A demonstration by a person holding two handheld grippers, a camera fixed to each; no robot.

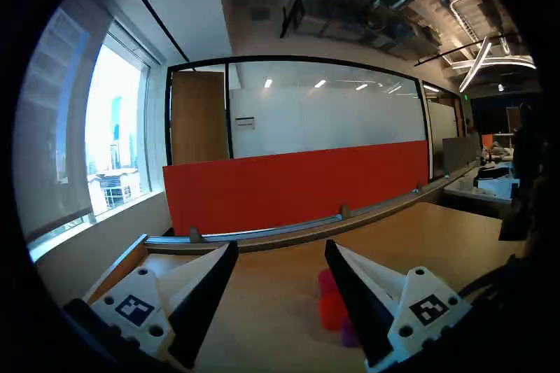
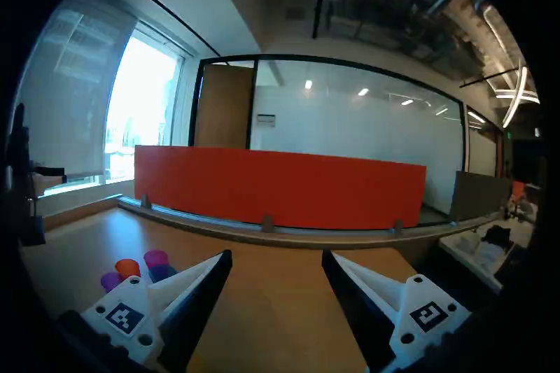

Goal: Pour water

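Note:
Several small cups stand on the wooden desk. In the left gripper view a pink cup (image 1: 325, 280), a red cup (image 1: 332, 311) and a purple cup (image 1: 348, 334) sit low, partly hidden behind the right finger of my left gripper (image 1: 281, 254), which is open and holds nothing. In the right gripper view a magenta cup (image 2: 155, 258), an orange cup (image 2: 127, 267), a purple cup (image 2: 110, 280) and a blue cup (image 2: 162, 272) cluster at the lower left, beside the left finger of my right gripper (image 2: 277, 255), also open with nothing between its fingers.
A red partition (image 2: 280, 187) with a metal rail runs along the desk's far edge. Windows (image 1: 112, 149) stand at the left. Another desk with dark items (image 1: 493, 180) lies to the right. A dark object (image 2: 21, 184) shows at the far left of the right gripper view.

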